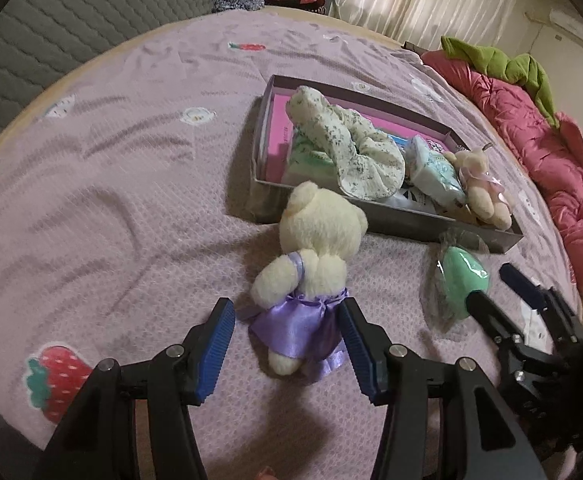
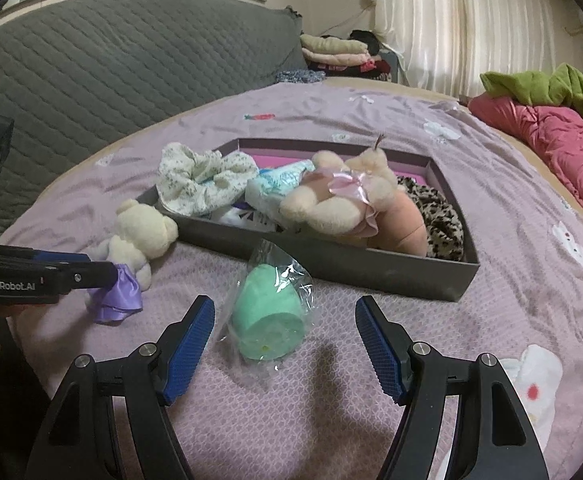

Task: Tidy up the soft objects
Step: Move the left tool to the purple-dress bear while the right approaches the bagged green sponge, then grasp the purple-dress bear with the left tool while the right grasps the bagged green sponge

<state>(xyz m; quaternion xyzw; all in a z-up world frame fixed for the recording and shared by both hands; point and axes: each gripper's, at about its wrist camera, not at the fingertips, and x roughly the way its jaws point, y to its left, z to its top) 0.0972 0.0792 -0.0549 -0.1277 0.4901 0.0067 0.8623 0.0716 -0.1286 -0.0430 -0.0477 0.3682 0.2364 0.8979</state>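
Both tools gape empty; left tool (image 2: 71,272), beside the right tool (image 2: 285,344), reads "GenRobot.AI".

"GenRobot.AI" printed in white on black side of left gripper (image 2: 79,270), seen at left edge of right wrist view, just left of cream bear in purple dress (image 2: 131,252). Dark print noted on white packet (image 2: 239,216) inside grey box (image 2: 371,276), behind bear; too small and blurred to be read. No other legible text, number or sign found.
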